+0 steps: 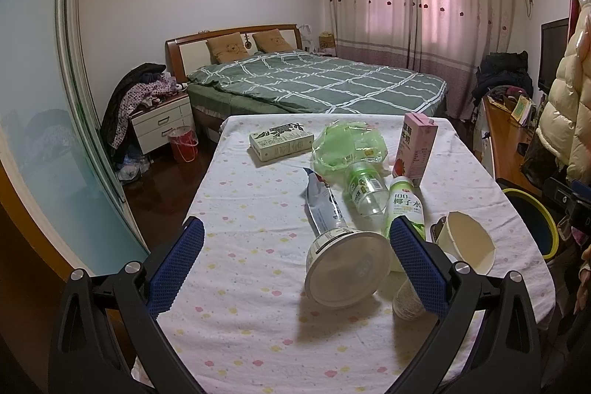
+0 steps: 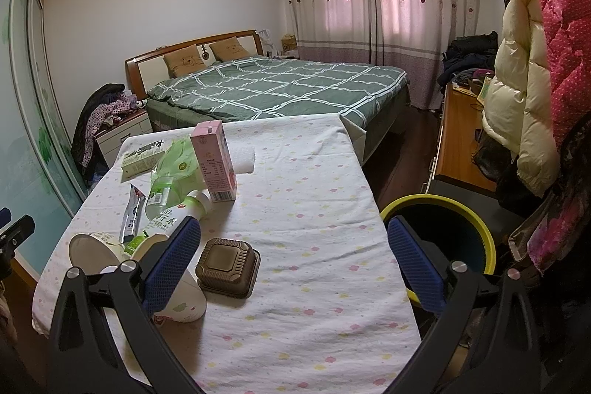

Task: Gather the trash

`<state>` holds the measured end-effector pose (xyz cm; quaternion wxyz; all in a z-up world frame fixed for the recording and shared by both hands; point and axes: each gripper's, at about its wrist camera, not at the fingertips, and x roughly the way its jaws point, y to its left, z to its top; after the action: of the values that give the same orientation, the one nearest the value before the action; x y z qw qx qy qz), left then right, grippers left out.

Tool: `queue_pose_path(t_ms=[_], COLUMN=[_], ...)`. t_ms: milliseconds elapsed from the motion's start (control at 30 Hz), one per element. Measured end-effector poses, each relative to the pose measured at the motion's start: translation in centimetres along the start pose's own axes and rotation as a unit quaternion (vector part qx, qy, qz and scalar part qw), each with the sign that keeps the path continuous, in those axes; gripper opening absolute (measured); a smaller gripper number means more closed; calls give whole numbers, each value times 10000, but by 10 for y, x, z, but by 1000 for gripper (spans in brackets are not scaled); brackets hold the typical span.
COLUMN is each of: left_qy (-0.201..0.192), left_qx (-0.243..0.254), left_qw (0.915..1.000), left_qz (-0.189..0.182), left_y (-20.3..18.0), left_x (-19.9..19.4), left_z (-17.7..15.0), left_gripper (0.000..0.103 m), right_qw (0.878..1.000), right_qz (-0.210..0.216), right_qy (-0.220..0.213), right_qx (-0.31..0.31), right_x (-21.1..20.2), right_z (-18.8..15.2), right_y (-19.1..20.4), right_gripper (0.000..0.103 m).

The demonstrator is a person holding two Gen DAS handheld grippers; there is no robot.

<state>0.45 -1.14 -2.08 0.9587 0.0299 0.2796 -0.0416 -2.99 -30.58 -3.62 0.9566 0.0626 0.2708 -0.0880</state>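
Both tools spread wide, nothing held: left gripper (image 1: 295,257), right gripper (image 2: 293,257). Trash sits clustered on the floral-clothed table (image 2: 314,320); brown ribbed plastic clamshell box (image 2: 228,264) is nearest the right gripper. Yellow-rimmed dark bin (image 2: 439,235) stands just beside the table edge. Risk: sweeping in could tip the upright pink milk carton (image 2: 216,159) or roll the coconut-water bottle (image 1: 404,209) off the table.

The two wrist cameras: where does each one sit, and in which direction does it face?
Left wrist: on the left gripper, open above the table's near left; faces the bed over a tipped paper bowl; its blue fingers show.
Right wrist: on the right gripper, open at the table's right edge; faces the bed over a brown plastic box, yellow-rimmed bin beside; fingers show.
Shared: pink carton, coconut water bottle.
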Motion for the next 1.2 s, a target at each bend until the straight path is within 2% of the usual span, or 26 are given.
queue_pose_path(t_ms=[300,700,833,933,1200], left_qy=[53,194,185,184,211], left_qx=[-66,-222,-192,-194,-209], left_qw=[9999,9992,9993,9994,9994], left_qz=[89,256,248,232,149], left_y=[10,32,33,33,28], left_x=[11,44,53,58,57], left_z=[2,13,17,18,10], left_gripper=[99,99,99,99,99], right_qw=[9997,9962,9934,9904,9834], right_qz=[151,618,932,1084,1278], right_qy=[77,415,499,553,1009], right_qx=[-171,-457,-442,-660,-806], right_x=[16,73,63,49,51], right_z=[5,22,11,-2,-25], right_y=[20,65,70,79,95], right_gripper=[97,97,97,96,84])
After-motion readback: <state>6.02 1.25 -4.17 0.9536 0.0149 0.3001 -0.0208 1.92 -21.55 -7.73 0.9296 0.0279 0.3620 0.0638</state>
